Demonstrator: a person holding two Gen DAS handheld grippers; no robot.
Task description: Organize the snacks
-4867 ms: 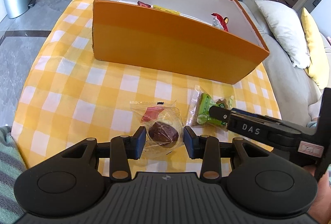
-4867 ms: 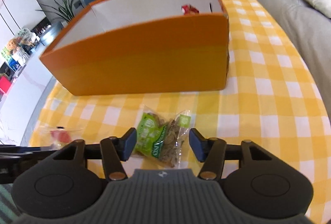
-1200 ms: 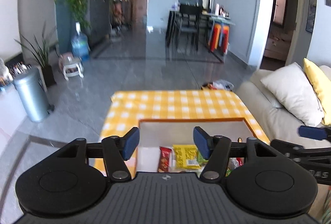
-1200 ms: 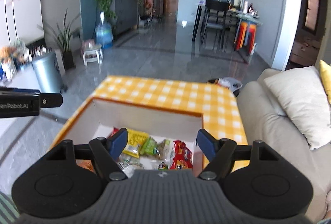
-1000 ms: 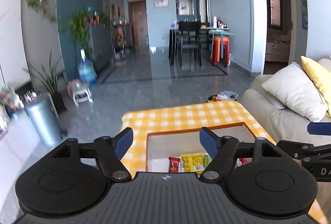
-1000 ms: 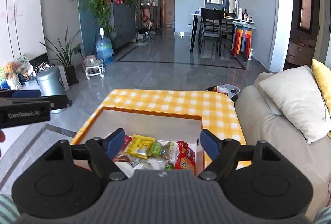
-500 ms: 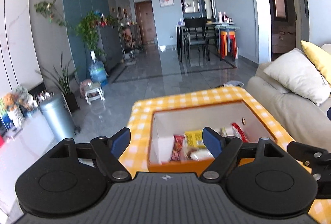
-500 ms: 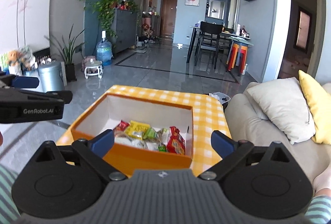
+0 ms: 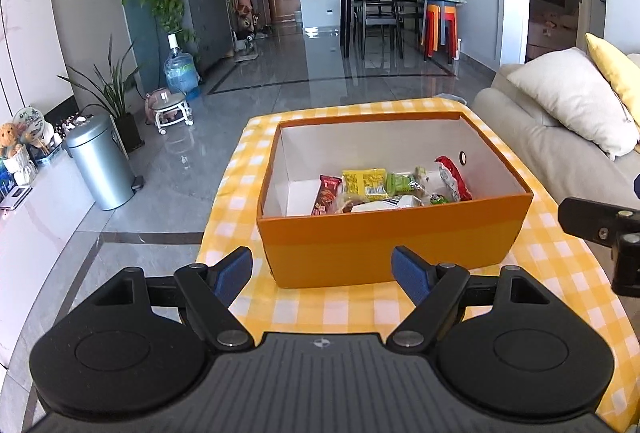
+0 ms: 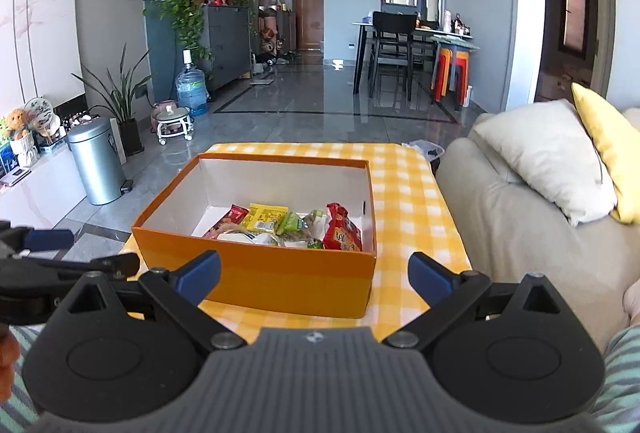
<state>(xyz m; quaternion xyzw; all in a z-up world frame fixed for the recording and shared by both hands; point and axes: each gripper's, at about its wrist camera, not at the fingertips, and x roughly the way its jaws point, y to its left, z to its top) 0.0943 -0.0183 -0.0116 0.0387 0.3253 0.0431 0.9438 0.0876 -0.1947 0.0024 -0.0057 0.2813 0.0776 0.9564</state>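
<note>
Left wrist view: the left tool, a moment ago poised over the orange box, has drawn back past the worktop's near edge with its jaws spread wide and empty; the snacks that lay on the cloth now sit inside the box, so the sorting looks complete. Right wrist view: the right tool has likewise retreated, jaws wide and holding nothing, the box standing ahead of it toward the worktop's near left corner, the snacks against its near wall.
</note>
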